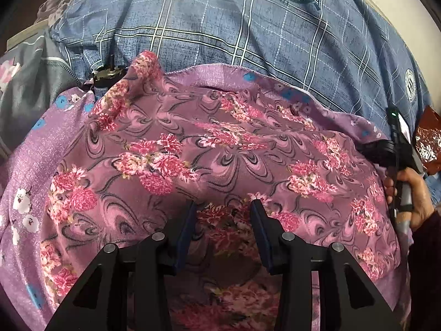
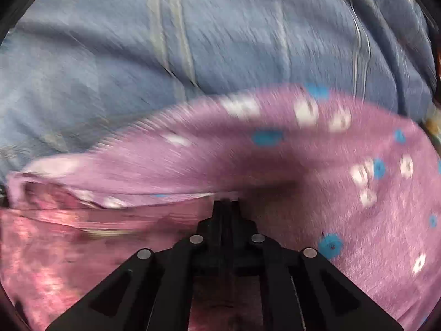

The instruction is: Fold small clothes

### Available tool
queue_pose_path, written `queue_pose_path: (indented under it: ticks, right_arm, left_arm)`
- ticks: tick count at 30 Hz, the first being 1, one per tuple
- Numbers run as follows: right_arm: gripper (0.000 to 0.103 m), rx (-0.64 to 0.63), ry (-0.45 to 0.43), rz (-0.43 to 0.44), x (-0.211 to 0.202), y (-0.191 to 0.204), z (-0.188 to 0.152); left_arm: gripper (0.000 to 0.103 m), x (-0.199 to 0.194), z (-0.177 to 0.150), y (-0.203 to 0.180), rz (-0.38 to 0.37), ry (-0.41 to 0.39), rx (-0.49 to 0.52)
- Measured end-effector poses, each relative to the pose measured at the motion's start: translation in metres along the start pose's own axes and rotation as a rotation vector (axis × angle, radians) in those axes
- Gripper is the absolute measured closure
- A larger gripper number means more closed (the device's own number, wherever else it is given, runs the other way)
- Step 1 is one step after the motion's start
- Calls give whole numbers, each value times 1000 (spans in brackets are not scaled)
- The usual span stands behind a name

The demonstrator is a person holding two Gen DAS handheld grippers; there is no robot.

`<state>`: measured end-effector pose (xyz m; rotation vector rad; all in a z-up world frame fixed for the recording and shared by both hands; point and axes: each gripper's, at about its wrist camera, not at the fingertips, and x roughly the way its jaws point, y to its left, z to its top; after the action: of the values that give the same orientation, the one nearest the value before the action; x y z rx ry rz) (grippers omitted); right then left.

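Observation:
A pink floral cloth (image 1: 215, 143) lies spread over a purple cloth (image 1: 33, 149) that has small blue and white flowers. My left gripper (image 1: 223, 209) stands open at the floral cloth's near side, with shaded fabric in the gap between its fingers. At the right edge of that view a hand (image 1: 413, 193) holds my right gripper (image 1: 363, 149) at the cloths' right edge. In the blurred right wrist view, the right gripper (image 2: 226, 202) has its fingers together on the hem of the purple cloth (image 2: 317, 165). The floral cloth (image 2: 55, 248) lies to its left.
Both cloths rest on a blue checked bedsheet (image 1: 220, 27) that fills the far side (image 2: 220, 41). Grey flowered bedding (image 1: 24, 88) is bunched at the far left beside a small dark metal object (image 1: 106, 73). A reddish foil packet (image 1: 425, 143) lies at the right.

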<state>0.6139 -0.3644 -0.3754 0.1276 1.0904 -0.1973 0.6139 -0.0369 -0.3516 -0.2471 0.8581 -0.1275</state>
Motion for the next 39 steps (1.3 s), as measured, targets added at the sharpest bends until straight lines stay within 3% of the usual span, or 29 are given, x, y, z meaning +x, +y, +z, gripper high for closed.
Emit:
queue_pose_path:
  ticks: [1, 3, 5, 7, 10, 11, 13, 16, 18, 21, 24, 28, 31, 34, 37, 39]
  right_arm:
    - [91, 24, -7, 40, -6, -4, -2]
    - [80, 68, -71, 95, -30, -13, -9]
    - [63, 84, -183, 117, -67, -20, -23]
    - [63, 39, -239, 170, -102, -20, -42]
    - [68, -51, -167, 220, -125, -7, -78]
    - [75, -91, -140, 227, -131, 2, -96]
    - [83, -142, -104, 215, -136, 7, -135]
    - [84, -150, -26, 199, -126, 7, -169]
    - [84, -170, -3, 155, -115, 10, -188]
    - [84, -178, -33, 127, -129, 16, -193]
    - [82, -138, -131, 201, -160, 10, -200]
    - [77, -160, -247, 186, -188, 9, -213]
    - [78, -151, -179, 280, -177, 17, -214]
    - [79, -181, -20, 308, -139, 31, -223]
    - [77, -235, -55, 269, -143, 42, -227]
    - [79, -217, -104, 329, -157, 41, -228]
  left_arm:
    - [63, -2, 0, 0, -3, -3, 0]
    - [63, -8, 2, 0, -17, -12, -2]
    - [63, -17, 3, 1, -54, -41, -18]
    - [59, -25, 3, -1, -70, -55, -10]
    - [57, -27, -2, -5, -24, -50, 28]
    - [56, -27, -4, -7, 3, -43, 40]
    - [51, -24, -8, -8, 60, -9, 50]
    - [50, -20, -15, -9, 79, 26, 50]
    - [45, -18, -19, -18, 114, 39, 117]
    - [44, -23, -19, -28, 159, 30, 162]
    - [43, -44, -18, -31, 112, -36, 121]
    - [32, -74, -29, -34, 123, -108, 124]
    - [29, -66, -45, -38, 148, -38, 158]
    - [29, -41, -56, -33, 174, 79, 169]
    - [32, -46, -54, -36, 191, 38, 185]
    - [32, -67, -51, -36, 147, -30, 151]
